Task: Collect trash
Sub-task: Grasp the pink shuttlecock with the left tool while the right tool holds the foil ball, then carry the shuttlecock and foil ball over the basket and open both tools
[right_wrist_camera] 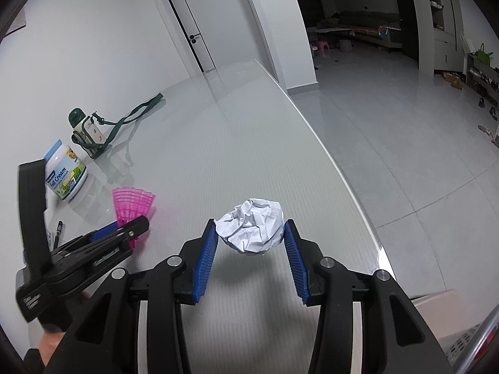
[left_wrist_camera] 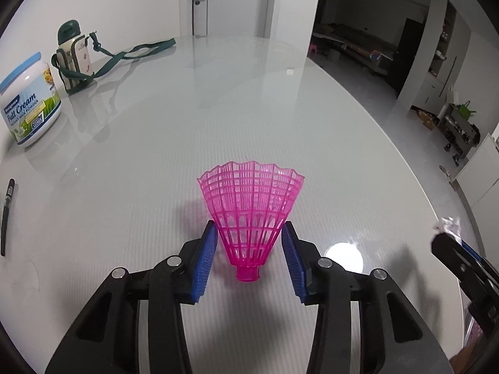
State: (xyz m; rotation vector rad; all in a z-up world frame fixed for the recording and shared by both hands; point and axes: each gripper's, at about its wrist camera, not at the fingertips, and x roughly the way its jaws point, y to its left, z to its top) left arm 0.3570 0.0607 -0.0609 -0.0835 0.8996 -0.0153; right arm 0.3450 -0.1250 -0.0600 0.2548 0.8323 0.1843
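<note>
Nearest in the left wrist view, the left tongs [left_wrist_camera: 249,238] are spread around a pink plastic shuttlecock skirt [left_wrist_camera: 252,208] that lies on the white tabletop [left_wrist_camera: 187,124], its narrow neck toward the camera and its flared mesh pointing away. The blue pads [left_wrist_camera: 204,265] sit just beside the cone on either side; contact cannot be confirmed, so the tongs are judged to be apart and not yet gripping.

In the right wrist view, the right tongs [right_wrist_camera: 250,233] are closed against a crumpled ball of white paper [right_wrist_camera: 252,224]. The ball is pressed between both pads and appears lifted just clear of the tabletop, with its shadow underneath.

For the step in hand, the left tongs would best be closed low on the skirt, near the stiffer neck, since the thin mesh is likely to flex or spring out if squeezed at the flare. A gentle, even squeeze is advised, then a straight lift.

Both tools are held low and nearly level, pointing forward across the tabletop, the left tool visible beside the right with the shuttlecock ahead of it.

Farther off to the left lie a black pen [left_wrist_camera: 7,215], a tub of milk powder [left_wrist_camera: 29,99], and a green-capped bottle [left_wrist_camera: 75,56] in a strapped carrier. No bin can be made out clearly; a pale container edge shows at the lower right of the right view.
</note>
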